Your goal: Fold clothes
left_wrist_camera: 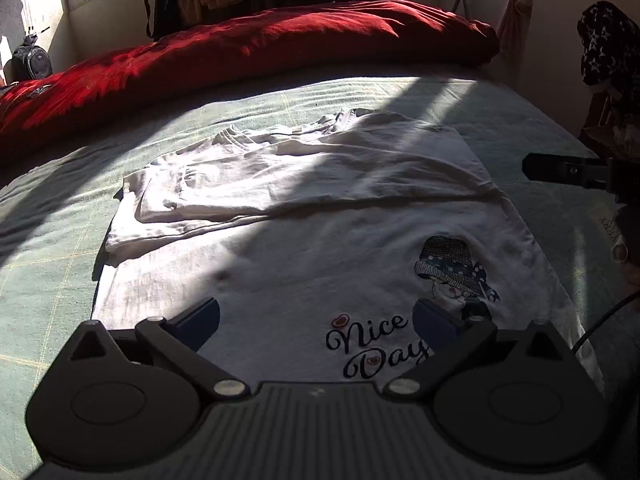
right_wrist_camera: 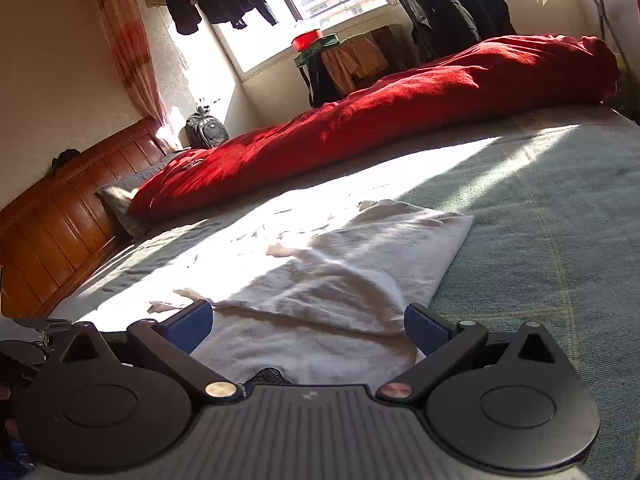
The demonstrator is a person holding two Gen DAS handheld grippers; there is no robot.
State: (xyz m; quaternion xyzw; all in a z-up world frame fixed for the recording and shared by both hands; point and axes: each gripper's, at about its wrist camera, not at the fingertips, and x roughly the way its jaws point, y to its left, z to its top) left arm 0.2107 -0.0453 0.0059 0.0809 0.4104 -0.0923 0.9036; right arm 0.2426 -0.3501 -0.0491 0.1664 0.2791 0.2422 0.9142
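White T-shirt (left_wrist_camera: pixel 320 264), top folded down (sleeves tucked), "Nice Day" print showing

black left gripper (left_wrist_camera: pixel 316 320), right gripper (right_wrist_camera: pixel 308 326): blue pads, silver screws

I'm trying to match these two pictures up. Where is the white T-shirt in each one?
Left wrist view: the white T-shirt fills the middle of the picture, its far part folded over, "Nice Day" print nearest the camera.
Right wrist view: it lies low in the centre, half in bright sun.
Shared landmark: the red quilt across the far side of the bed.
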